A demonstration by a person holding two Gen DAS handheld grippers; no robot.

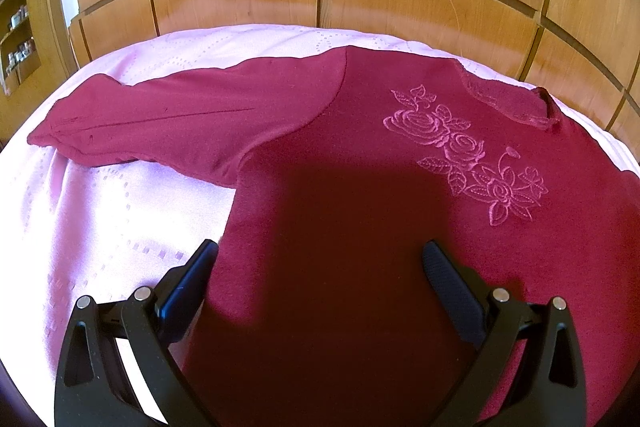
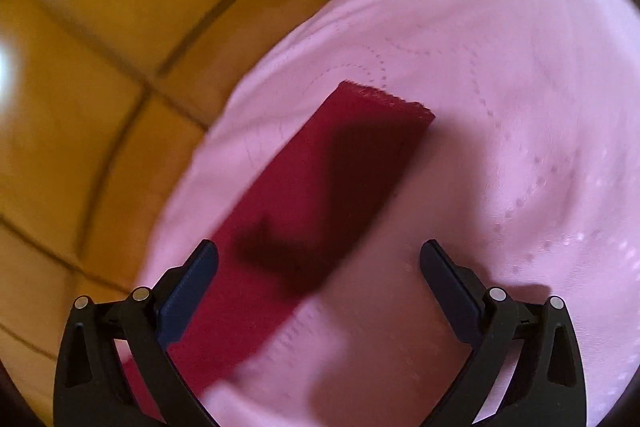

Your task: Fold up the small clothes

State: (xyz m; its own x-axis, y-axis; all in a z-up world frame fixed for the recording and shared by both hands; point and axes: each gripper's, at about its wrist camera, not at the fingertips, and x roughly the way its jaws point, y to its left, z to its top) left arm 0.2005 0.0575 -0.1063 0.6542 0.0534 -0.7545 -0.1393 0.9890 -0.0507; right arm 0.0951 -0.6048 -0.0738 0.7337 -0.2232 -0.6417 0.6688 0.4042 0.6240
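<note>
sweater (image 1: 352, 155): soft, light, limp | grab: sleeve cuff (image 2: 384, 103) | left gripper (image 1: 320, 259), right gripper (image 2: 320, 259): wide, empty

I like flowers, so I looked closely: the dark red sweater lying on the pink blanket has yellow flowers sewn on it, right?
Not quite. The left wrist view shows the flowers on the dark red sweater are pink, not yellow. It does lie on the pink blanket.

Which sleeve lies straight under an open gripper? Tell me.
The sleeve under the right gripper, cuff ahead; the other sleeve stretches away from the left gripper.
</note>
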